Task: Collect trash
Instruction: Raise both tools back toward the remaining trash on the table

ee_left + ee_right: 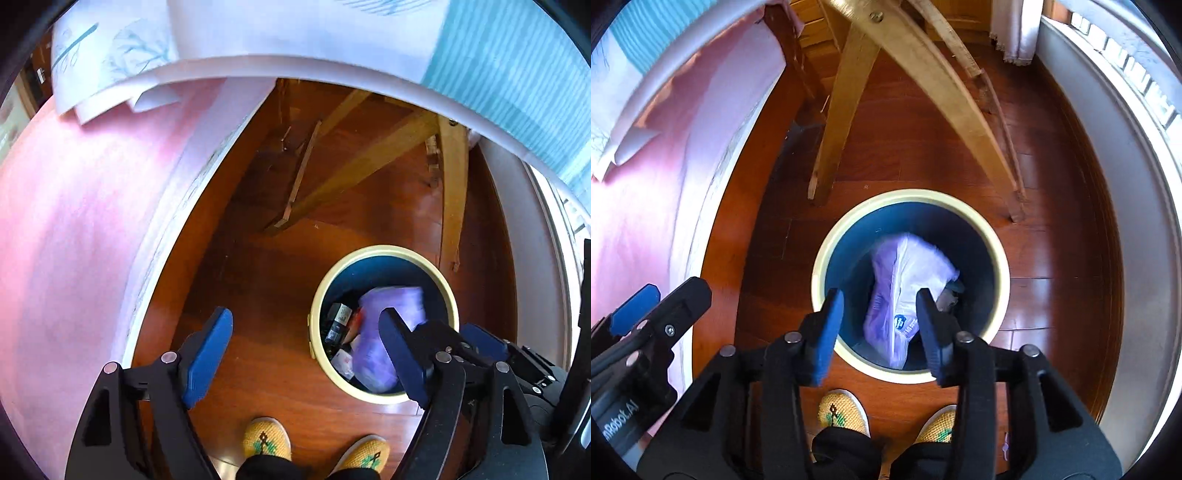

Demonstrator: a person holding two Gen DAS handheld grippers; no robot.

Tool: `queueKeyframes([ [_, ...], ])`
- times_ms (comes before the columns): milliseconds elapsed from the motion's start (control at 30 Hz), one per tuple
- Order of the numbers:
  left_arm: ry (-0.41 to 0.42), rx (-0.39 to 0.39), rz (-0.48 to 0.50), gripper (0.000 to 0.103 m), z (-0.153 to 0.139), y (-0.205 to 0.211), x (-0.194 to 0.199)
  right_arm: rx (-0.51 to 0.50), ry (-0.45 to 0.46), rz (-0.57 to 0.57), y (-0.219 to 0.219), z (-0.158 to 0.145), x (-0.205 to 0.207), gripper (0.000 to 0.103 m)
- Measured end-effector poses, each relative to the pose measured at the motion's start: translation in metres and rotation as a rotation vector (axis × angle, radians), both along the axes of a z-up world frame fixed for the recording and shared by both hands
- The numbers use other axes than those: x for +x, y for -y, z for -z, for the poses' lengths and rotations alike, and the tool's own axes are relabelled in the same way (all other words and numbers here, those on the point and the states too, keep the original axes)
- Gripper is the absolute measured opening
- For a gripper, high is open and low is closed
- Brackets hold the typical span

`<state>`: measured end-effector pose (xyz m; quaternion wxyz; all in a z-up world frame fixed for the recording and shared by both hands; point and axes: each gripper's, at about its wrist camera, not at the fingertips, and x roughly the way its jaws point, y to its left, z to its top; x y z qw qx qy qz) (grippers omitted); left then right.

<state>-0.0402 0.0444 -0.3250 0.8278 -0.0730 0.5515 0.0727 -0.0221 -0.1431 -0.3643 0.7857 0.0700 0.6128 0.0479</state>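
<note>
Bin (997, 258): centre of the right view, lower right of the left view, on the wood floor (905, 147).
Purple bag (908, 280): inside the bin, showing between and beyond the right fingers, untouched.
Right gripper (879, 306): fingers spread, empty, above the bin.
Left gripper (306, 328): fingers spread wide, empty, bin behind its right finger.

A reddish-brown wooden floor (897, 155) carries everything. On it stands a round bin (1000, 275) with a cream rim and dark blue inside. Just beyond the bin rest pale wooden legs (833, 147), and two woven yellow slippers (843, 411) stand near its front edge.
</note>
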Motion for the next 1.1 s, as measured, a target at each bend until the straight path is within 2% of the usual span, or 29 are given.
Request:
queueKeyframes([
  [133,-0.011,0.013,0.036,0.083,-0.016,0.008,-0.002,0.000,-0.021,0.042,0.012,-0.021,-0.006,0.038],
  [267,-0.028,0.003,0.058,0.083,-0.057,0.011,0.000,0.003,-0.040,0.072,0.021,-0.064,-0.012,0.038],
  [400,-0.038,-0.014,0.087,0.083,-0.114,0.009,0.002,0.005,-0.039,0.089,0.027,-0.128,-0.013,0.038],
  [567,-0.023,-0.018,0.152,0.083,-0.200,0.005,0.008,0.004,0.016,0.099,0.032,-0.227,-0.011,0.038],
  [800,0.118,-0.008,0.250,0.083,-0.324,-0.010,0.020,-0.025,0.157,0.170,0.033,-0.358,-0.007,0.038],
  [967,0.238,-0.006,0.310,0.083,-0.403,-0.009,0.039,-0.031,0.261,0.206,0.037,-0.428,0.006,0.038],
  [1100,0.317,-0.011,0.378,0.083,-0.449,0.002,0.053,-0.024,0.337,0.245,0.052,-0.479,0.022,0.038],
])
